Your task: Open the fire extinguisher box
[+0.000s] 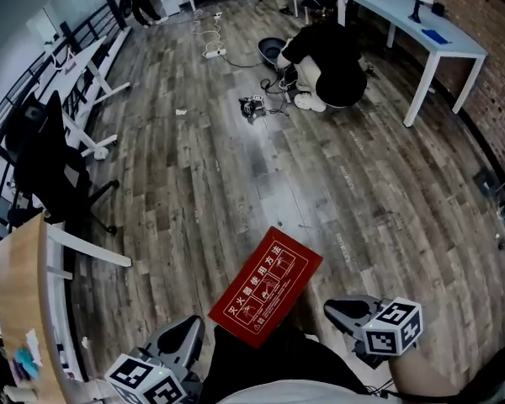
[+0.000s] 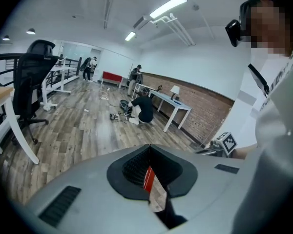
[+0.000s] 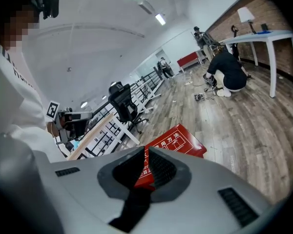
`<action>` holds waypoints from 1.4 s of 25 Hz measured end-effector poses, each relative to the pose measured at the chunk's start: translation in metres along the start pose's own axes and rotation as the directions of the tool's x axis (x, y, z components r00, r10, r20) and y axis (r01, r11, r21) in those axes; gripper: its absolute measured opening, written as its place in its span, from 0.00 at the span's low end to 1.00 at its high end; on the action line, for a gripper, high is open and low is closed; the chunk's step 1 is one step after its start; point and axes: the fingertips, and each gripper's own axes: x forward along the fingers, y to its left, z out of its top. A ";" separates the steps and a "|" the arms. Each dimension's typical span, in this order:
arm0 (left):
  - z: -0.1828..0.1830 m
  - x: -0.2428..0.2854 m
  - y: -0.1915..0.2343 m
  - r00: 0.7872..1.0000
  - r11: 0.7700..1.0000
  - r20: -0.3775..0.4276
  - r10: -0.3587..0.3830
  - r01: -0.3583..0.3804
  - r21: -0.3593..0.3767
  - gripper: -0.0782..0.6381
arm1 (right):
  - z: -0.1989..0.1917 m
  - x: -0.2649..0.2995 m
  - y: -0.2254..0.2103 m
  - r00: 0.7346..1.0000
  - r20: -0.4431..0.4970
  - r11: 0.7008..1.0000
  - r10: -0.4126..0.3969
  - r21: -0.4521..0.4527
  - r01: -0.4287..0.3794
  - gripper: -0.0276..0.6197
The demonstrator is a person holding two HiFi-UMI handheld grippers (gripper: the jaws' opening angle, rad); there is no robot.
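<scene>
Looking down in the head view, the red fire extinguisher box (image 1: 266, 286) sits on the wood floor (image 1: 236, 175) at 6 o'clock. Its lid with white writing is shut, so what is inside cannot be seen. A person (image 1: 324, 61) crouches far off at 12 o'clock. A white table (image 1: 421, 23) stands at 1 o'clock, a black chair (image 1: 46, 162) at 9 o'clock and a wooden desk (image 1: 21, 301) at 8 o'clock. The left gripper (image 1: 192, 326) is at 7 o'clock, just beside the box's near left corner. The right gripper (image 1: 335, 311) is at 5 o'clock, near the box's right side. Both are apart from the box.

In the left gripper view, the two fingers are closed up, with only a thin slit between them. They hold nothing. A strip of the red box shows through the slit, farther away. The black chair is at 10 o'clock and the crouching person at 12 o'clock. The right gripper's marker cube (image 2: 228, 143) is at 3 o'clock.

In the right gripper view, the fingers are closed too and hold nothing. The box sits on the floor just past the tips, toward 1 o'clock, not touched. The chair is at 11 o'clock, the person and the white table at 2 o'clock, and the left gripper at 9 o'clock.
</scene>
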 end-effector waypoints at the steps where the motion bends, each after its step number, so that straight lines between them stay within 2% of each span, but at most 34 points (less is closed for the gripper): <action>1: -0.003 0.006 0.004 0.999 1.000 -0.021 -0.024 0.025 0.015 0.12 | -0.003 0.007 -0.006 1.000 0.015 1.000 0.001 0.029 -0.001 0.06; 4: -0.010 0.024 0.017 0.991 0.994 -0.087 -0.103 0.106 0.034 0.12 | -0.016 0.029 -0.015 0.998 0.062 0.990 -0.011 0.139 0.002 0.06; 7: -0.008 0.038 0.034 0.978 0.987 -0.132 -0.160 0.160 -0.007 0.12 | -0.035 0.051 -0.013 0.994 0.093 0.971 -0.053 0.239 0.029 0.06; 8: -0.005 0.043 0.039 0.973 0.984 -0.147 -0.176 0.176 -0.009 0.12 | -0.040 0.060 -0.012 0.994 0.098 0.962 -0.053 0.271 0.025 0.09; 10: -0.002 0.053 0.047 0.961 0.978 -0.189 -0.203 0.209 0.014 0.12 | -0.049 0.078 -0.010 0.995 0.099 0.944 -0.030 0.331 -0.004 0.25; 13: -0.002 0.064 0.063 0.946 0.971 -0.246 -0.209 0.231 0.064 0.12 | -0.069 0.105 -0.015 0.997 0.080 0.928 -0.012 0.371 -0.019 0.29; 16: -0.003 0.075 0.081 0.941 0.971 -0.271 -0.201 0.228 0.071 0.12 | -0.094 0.135 -0.033 0.998 0.055 0.906 -0.023 0.424 -0.002 0.35; 21: -0.034 0.096 0.098 0.928 0.963 -0.317 -0.193 0.242 0.122 0.12 | -0.144 0.174 -0.077 0.998 0.062 0.856 -0.026 0.517 -0.010 0.42; 25: -0.041 0.093 0.094 0.903 0.942 -0.368 -0.223 0.296 0.156 0.12 | -0.150 0.180 -0.089 0.993 0.113 0.818 -0.031 0.573 -0.040 0.46; 28: -0.041 0.090 0.091 0.895 0.935 -0.377 -0.237 0.316 0.163 0.12 | -0.159 0.188 -0.098 0.992 0.119 0.805 -0.044 0.593 -0.035 0.47; 32: -0.038 0.086 0.090 0.902 0.938 -0.361 -0.235 0.307 0.158 0.12 | -0.158 0.192 -0.099 0.979 0.204 0.777 0.010 0.615 -0.137 0.53; 35: -0.036 0.083 0.090 0.909 0.943 -0.346 -0.230 0.297 0.152 0.12 | -0.151 0.197 -0.093 0.957 0.279 0.753 0.083 0.611 -0.243 0.53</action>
